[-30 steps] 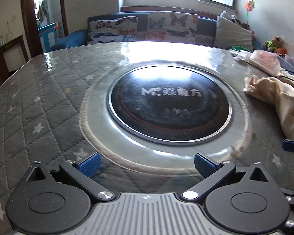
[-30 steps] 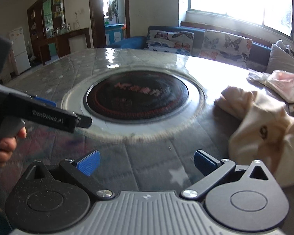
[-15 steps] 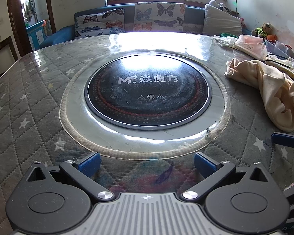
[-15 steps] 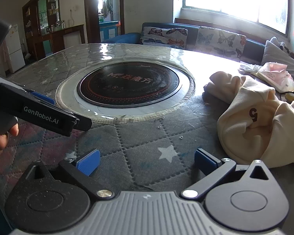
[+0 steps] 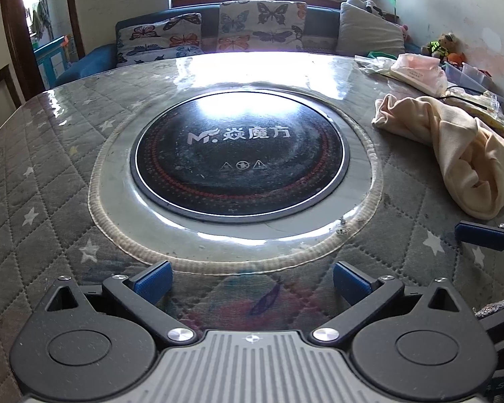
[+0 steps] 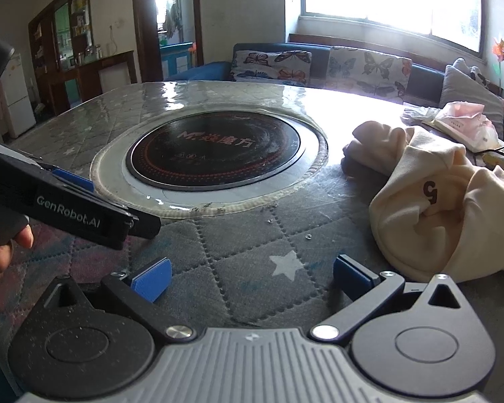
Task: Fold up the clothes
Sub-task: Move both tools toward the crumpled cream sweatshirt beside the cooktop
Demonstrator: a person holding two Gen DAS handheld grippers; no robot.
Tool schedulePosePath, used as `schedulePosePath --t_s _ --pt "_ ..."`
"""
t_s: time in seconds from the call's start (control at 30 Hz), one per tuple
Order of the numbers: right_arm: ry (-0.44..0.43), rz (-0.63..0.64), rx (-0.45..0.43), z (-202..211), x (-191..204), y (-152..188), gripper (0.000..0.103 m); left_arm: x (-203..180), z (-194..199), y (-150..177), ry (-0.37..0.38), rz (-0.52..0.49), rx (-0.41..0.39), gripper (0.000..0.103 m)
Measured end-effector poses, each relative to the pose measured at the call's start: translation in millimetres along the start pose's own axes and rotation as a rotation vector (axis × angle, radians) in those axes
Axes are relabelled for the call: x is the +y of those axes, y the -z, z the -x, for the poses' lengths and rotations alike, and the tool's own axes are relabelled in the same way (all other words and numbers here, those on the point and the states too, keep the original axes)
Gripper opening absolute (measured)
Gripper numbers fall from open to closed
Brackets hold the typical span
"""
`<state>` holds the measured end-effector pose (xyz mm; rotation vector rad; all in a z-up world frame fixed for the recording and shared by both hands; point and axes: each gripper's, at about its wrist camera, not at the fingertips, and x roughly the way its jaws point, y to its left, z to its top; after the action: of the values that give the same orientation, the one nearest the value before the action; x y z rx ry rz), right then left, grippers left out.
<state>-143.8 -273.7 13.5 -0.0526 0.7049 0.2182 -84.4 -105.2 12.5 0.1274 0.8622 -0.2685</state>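
Right wrist: tongs (image 6: pixel 252 277) agape, garment (image 6: pixel 436 201) crumpled.

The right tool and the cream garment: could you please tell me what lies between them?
Only bare quilted table cover separates the open right tool from the cream garment, as the right wrist view shows.

A crumpled cream garment (image 6: pixel 436 201) with a dark "5" print lies bunched on the quilted table (image 6: pixel 245 245).
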Motion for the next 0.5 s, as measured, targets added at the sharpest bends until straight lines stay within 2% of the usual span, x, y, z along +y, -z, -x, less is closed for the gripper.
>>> schedulePosePath --t_s 0.5 --pt "0.033 -0.015 -0.001 -3.2 6.0 -0.7 0.103 -2.6 0.1 -1.6 0.008 -0.009 0.006 0.103"
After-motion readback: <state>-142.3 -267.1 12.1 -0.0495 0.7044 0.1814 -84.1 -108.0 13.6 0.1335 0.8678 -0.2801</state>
